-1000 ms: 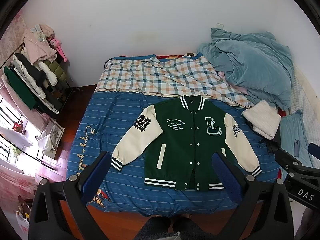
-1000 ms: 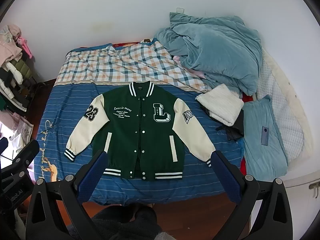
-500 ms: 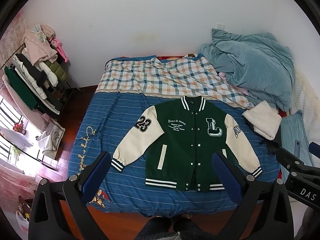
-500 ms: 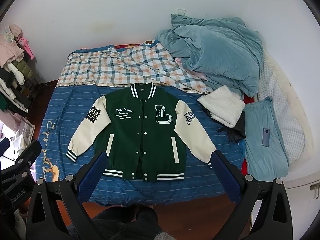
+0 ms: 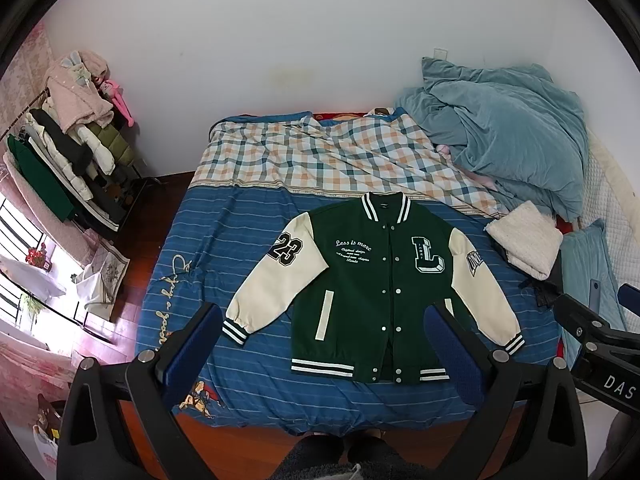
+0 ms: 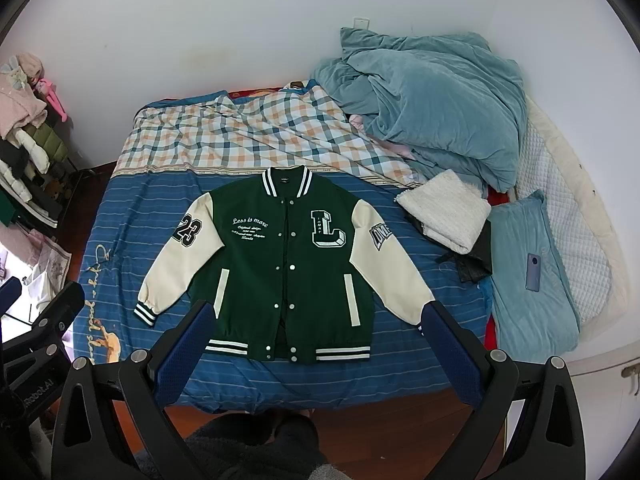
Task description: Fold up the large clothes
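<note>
Jacket (image 5: 376,292) spread flat, front up, near bed (image 5: 256,392) foot edge. Left gripper (image 5: 324,344) and right gripper (image 6: 320,340) spread wide, empty, above. Folding unstarted; next, probably grasp a sleeve (image 6: 180,256).

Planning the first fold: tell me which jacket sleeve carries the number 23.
The sleeve on the image-left side of the jacket; the opposite sleeve bears a lettered patch instead.

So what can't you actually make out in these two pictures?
- Jacket: its back is hidden against the bed; the small script on the chest is too small to read in both views.
- Cuff by the letter L: covered by a finger of the right gripper in the right wrist view.
- Dark item under the white folded cloth: mostly covered.
- Clothes rack: cut off by the fisheye edge.
</note>
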A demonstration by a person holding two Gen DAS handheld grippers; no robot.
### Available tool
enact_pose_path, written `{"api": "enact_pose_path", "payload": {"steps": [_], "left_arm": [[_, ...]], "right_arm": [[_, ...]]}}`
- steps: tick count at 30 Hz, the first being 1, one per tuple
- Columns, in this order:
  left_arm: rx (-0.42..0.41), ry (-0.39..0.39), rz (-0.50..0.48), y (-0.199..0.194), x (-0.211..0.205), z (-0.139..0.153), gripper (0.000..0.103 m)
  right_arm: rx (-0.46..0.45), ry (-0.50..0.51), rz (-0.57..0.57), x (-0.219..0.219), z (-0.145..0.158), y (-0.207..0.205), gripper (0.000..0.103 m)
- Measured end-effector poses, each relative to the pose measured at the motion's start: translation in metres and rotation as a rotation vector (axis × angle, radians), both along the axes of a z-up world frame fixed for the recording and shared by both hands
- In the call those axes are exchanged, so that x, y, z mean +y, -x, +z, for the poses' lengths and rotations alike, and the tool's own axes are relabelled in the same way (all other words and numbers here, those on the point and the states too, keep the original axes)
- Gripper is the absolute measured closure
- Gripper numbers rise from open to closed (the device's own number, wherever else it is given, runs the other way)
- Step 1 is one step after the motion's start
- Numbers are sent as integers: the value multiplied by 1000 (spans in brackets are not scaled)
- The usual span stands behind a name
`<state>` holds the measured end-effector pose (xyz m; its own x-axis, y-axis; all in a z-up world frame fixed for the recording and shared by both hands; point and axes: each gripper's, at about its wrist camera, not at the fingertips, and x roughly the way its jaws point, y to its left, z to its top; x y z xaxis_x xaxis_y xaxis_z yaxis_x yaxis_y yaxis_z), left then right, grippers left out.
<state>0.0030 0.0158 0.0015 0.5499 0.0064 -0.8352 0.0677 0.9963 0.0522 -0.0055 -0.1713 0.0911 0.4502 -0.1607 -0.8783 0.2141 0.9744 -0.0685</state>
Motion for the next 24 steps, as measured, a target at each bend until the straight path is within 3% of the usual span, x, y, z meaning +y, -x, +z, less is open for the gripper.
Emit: {"api": "enact_pose_path", "payload": {"steps": [24], "left_arm": [[-2,1,0,-2,-2,-2,0]], "right_arm": [[-2,-2,1,6,1,-3,0]]}}
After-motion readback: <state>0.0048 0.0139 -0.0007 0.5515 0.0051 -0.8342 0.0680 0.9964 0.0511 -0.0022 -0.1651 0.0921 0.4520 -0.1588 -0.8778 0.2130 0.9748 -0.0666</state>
